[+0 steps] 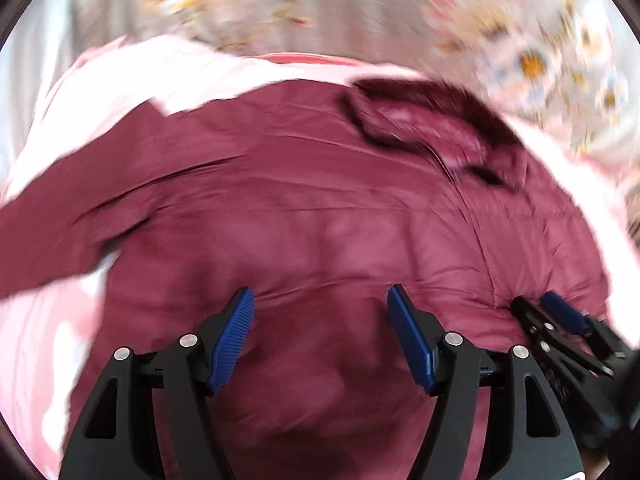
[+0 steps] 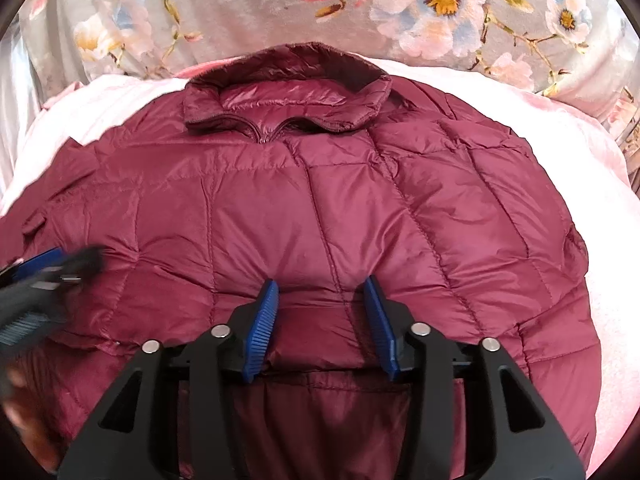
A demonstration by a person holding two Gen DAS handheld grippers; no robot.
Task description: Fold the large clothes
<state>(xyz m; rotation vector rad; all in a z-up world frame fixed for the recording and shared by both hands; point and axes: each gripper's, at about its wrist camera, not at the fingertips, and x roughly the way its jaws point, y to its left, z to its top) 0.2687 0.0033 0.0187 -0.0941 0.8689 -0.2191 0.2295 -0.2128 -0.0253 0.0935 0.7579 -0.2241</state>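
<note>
Both grippers, left gripper [image 1: 320,336] and right gripper [image 2: 320,320], hover with jaws spread over the maroon puffer jacket [image 2: 320,200] lying flat ahead; folding looks unstarted, next needs gripping an edge.

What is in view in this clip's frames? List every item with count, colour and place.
puffer jacket: one, maroon, quilted, spread front-up, collar at the far end, zip closed.
pink blanket: one, pale pink, under the jacket.
floral sheet: one, grey with flowers, beyond the blanket.
left gripper: one, black with blue fingers, open over the jacket's lower part.
right gripper: one, black with blue fingers, open, over the jacket's hem by the zip line.
</note>
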